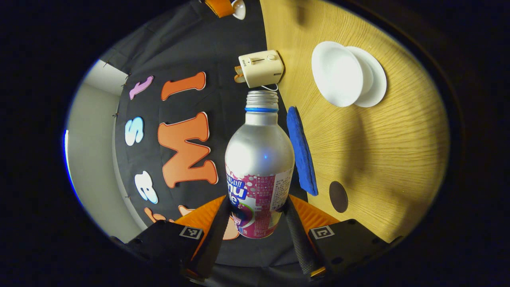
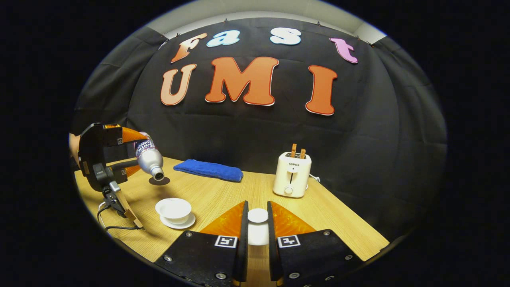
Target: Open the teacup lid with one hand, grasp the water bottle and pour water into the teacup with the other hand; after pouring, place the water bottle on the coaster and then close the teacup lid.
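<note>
My left claw (image 1: 255, 209) is clenched on the water bottle (image 1: 259, 159), both fingers pressing its lower body, and it's tipped neck-down in the right gripper view, mouth hanging above the dark coaster (image 2: 159, 181), short of the teacup (image 2: 173, 209). The cup sits uncovered on its saucer (image 2: 187, 222) at about seven o'clock of the worktop (image 2: 223, 195). My right claw (image 2: 257, 227) grips the teacup lid (image 2: 257, 215), held up and clear. To pour well, I reckon the neck wants carrying over the cup's middle before tipping further, then a slow tilt so the stream stays thin. The blue cloth (image 2: 208, 170) and toaster (image 2: 293, 174) stand well apart, at twelve and two o'clock.
</note>
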{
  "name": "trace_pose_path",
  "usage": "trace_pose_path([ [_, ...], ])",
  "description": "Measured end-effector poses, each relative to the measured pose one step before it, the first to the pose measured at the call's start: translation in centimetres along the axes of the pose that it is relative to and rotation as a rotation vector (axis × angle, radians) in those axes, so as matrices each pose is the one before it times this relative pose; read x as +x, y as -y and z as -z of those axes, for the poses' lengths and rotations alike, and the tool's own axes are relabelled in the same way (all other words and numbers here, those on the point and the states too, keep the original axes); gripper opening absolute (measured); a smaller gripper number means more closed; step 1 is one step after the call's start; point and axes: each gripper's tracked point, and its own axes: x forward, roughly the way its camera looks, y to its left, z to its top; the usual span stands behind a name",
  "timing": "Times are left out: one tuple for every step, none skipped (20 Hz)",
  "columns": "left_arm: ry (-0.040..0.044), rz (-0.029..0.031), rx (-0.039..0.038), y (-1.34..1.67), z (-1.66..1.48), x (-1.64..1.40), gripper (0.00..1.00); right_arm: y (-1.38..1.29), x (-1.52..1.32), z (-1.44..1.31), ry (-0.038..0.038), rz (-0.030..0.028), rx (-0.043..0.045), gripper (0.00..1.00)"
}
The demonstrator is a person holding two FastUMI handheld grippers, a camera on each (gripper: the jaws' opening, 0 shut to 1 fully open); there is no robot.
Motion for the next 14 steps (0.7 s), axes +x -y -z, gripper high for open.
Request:
trace_pose_path([
  [0.00407,-0.00542,0.00833,-0.195,-0.058,0.127,0.83,0.053,0.014,0.11,0.00118,-0.00061,-0.00195,0.23],
  [0.00228,-0.00543,0.01003,-0.216,-0.091,0.093,0.8,0.118,0.096,0.04,-0.00007,0.00256,-0.00048,0.23],
  [0.00364,-0.00619,0.012,-0.258,-0.06,-0.048,0.8,-0.104,0.041,-0.012,-0.00044,-0.00312,-0.00093,0.23],
  [0.00339,-0.00724,0.01227,-0.226,-0.058,0.136,0.8,-0.008,-0.018,-0.008,0.00068,0.00134,0.00072,0.23],
  [0.00377,-0.00416,0.01251,-0.333,0.006,0.028,0.81,0.022,-0.029,0.117,-0.0017,-0.00136,0.00075,0.23],
  [0.0038,-0.00392,0.00775,-0.121,-0.041,0.172,0.81,0.002,-0.005,0.021,0.00032,0.00019,0.00064,0.22],
  [0.00341,-0.00519,0.00835,-0.224,0.005,-0.094,0.83,0.122,0.073,0.052,-0.00106,0.00135,0.00031,0.22],
  [0.00223,-0.0096,0.01035,-0.182,0.017,0.055,0.81,-0.113,-0.03,0.037,0.00038,-0.00254,-0.00119,0.23],
  [0.00348,-0.0138,0.0162,-0.504,-0.015,0.078,0.85,0.031,0.011,0.015,0.00022,0.00268,-0.00052,0.22],
  [0.00255,-0.01566,0.01306,-0.291,0.01,0.156,0.85,-0.087,-0.012,0.138,-0.00227,-0.00461,-0.00428,0.22],
  [0.00343,-0.00779,0.01044,-0.291,0.074,0.14,0.85,-0.12,-0.005,-0.033,0.00201,-0.00076,-0.00681,0.22],
  [0.00053,-0.00158,0.0043,-0.062,0.058,0.131,0.85,0.004,-0.018,-0.038,-0.0006,-0.00079,-0.00701,0.22],
  [0.0028,-0.00274,0.00584,-0.169,0.01,0.03,0.83,-0.104,-0.099,0.062,0.00032,-0.00269,-0.00602,0.22],
  [0.00009,-0.00386,0.00704,-0.17,0.01,0.121,0.85,-0.045,-0.086,-0.047,0.00056,0.00043,-0.00536,0.23],
])
